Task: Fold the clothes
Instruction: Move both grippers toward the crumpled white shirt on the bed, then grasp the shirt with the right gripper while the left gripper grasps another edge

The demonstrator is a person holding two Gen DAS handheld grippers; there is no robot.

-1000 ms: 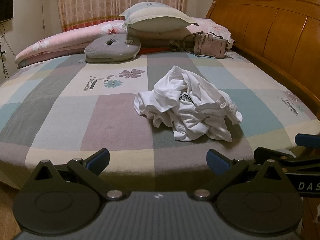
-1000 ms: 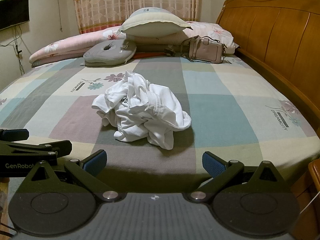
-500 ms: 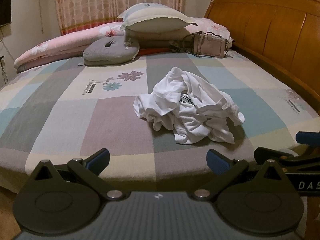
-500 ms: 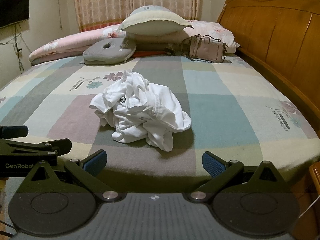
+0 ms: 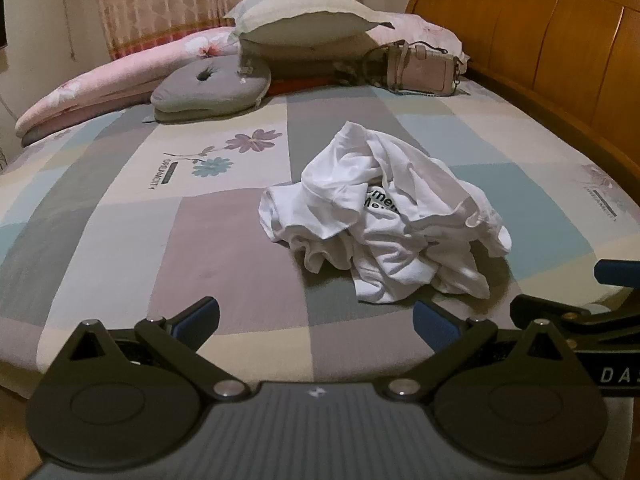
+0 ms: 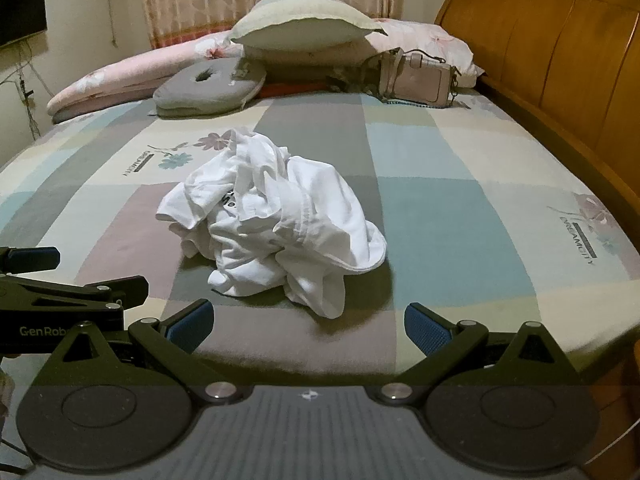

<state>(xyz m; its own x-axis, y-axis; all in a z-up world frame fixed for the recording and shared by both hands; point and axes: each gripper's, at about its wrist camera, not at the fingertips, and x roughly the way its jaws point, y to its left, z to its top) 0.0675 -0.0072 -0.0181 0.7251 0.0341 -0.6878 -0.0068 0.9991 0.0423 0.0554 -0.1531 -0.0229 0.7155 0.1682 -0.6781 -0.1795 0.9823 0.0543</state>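
White shirt [image 5: 384,224] crumpled, no clear axis, ahead-right of left gripper [image 5: 316,316], ahead-left of right gripper [image 6: 306,320]; both jaws apart, equally near.

My bed [image 5: 120,216] wears a checked sheet; wooden headboard [image 5: 560,40] at right, patterned curtain [image 6: 224,0] behind, pale wall [image 6: 80,20], dim light.

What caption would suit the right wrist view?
Open right gripper faces a crumpled white shirt on the patchwork bed.
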